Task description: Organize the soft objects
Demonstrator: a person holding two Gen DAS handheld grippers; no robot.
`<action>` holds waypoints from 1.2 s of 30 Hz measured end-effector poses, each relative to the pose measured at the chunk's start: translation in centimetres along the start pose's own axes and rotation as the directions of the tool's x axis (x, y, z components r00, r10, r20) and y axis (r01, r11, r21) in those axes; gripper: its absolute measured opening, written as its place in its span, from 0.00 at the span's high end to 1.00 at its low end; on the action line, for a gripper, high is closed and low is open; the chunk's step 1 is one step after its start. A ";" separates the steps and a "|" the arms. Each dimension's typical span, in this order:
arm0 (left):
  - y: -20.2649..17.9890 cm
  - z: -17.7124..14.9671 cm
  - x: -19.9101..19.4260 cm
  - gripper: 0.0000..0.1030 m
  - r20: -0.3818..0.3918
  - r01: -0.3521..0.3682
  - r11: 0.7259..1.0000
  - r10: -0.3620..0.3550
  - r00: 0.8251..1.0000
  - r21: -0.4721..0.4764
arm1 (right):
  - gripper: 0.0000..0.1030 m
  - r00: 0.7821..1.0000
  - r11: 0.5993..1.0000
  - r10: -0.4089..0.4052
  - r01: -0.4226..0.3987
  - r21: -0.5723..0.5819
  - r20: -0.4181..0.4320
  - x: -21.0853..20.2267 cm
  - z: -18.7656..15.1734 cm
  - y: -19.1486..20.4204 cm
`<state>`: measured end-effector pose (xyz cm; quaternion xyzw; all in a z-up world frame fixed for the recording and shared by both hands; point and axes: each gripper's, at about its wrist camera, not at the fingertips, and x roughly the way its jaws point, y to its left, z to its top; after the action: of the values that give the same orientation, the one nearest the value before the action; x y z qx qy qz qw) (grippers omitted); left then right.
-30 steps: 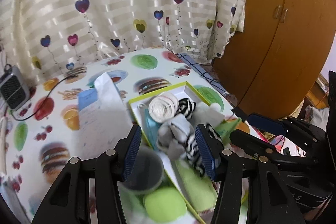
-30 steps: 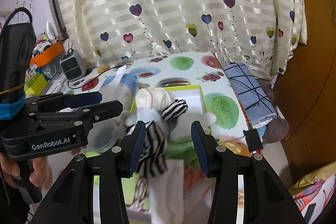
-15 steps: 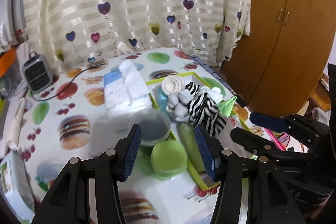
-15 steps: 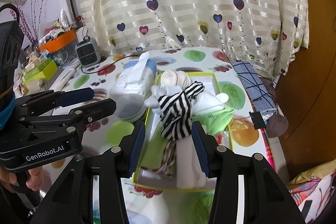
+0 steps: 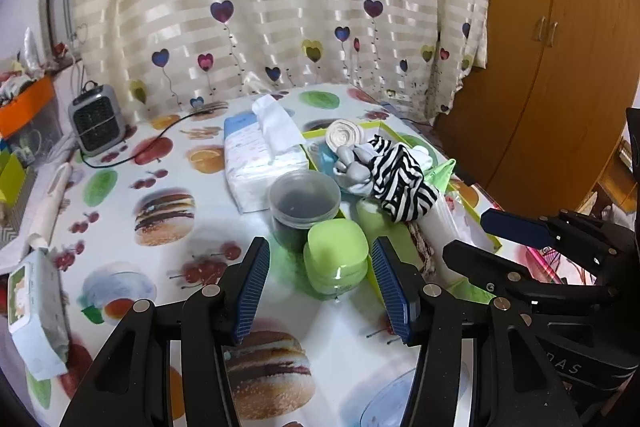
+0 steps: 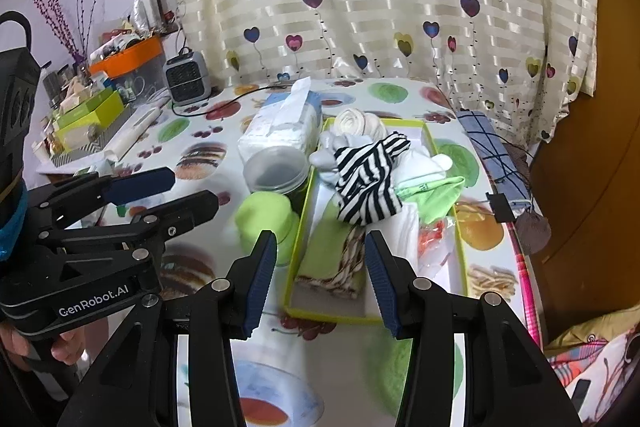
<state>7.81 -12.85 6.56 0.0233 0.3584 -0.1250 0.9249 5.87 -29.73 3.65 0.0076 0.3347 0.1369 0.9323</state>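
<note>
Both claws, left gripper [image 5: 320, 285] and right gripper [image 6: 320, 277], gape empty above the table's near edge; next: reach the striped sock [image 6: 368, 179] heaped in the green-rimmed box [image 6: 460, 247]

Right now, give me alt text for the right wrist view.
The open right gripper hovers empty before a yellow-rimmed white tray heaped with a black-and-white striped sock and other soft items. The left gripper hangs open beside a lime-green lidded jar.

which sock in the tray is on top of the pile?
The black-and-white striped sock; it drapes over the grey and green ones.
</note>
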 end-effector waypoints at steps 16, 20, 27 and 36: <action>0.3 -1.6 -1.7 0.49 0.012 -0.003 1.000 0.003 1.000 -0.005 | 0.54 1.000 1.000 -0.006 0.006 -0.027 0.007 -1.2 -0.5 1.7; 0.3 -1.6 -1.7 0.49 0.012 -0.004 1.000 0.004 1.000 -0.004 | 0.54 1.000 0.999 -0.007 0.007 -0.032 0.001 -1.2 -0.7 2.0; 0.4 -1.8 -1.8 0.49 0.009 -0.001 1.000 0.001 1.000 -0.006 | 0.54 1.000 0.999 -0.008 0.008 -0.034 -0.002 -1.2 -0.8 2.2; 0.3 -2.2 -2.0 0.49 0.004 -0.002 1.000 0.002 1.000 -0.001 | 0.54 1.000 0.999 -0.008 0.008 -0.031 -0.001 -1.2 -0.8 2.2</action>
<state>5.05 -11.87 6.25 0.0230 0.3565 -0.1241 0.9257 3.97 -27.96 4.00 -0.0081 0.3329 0.1382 0.9327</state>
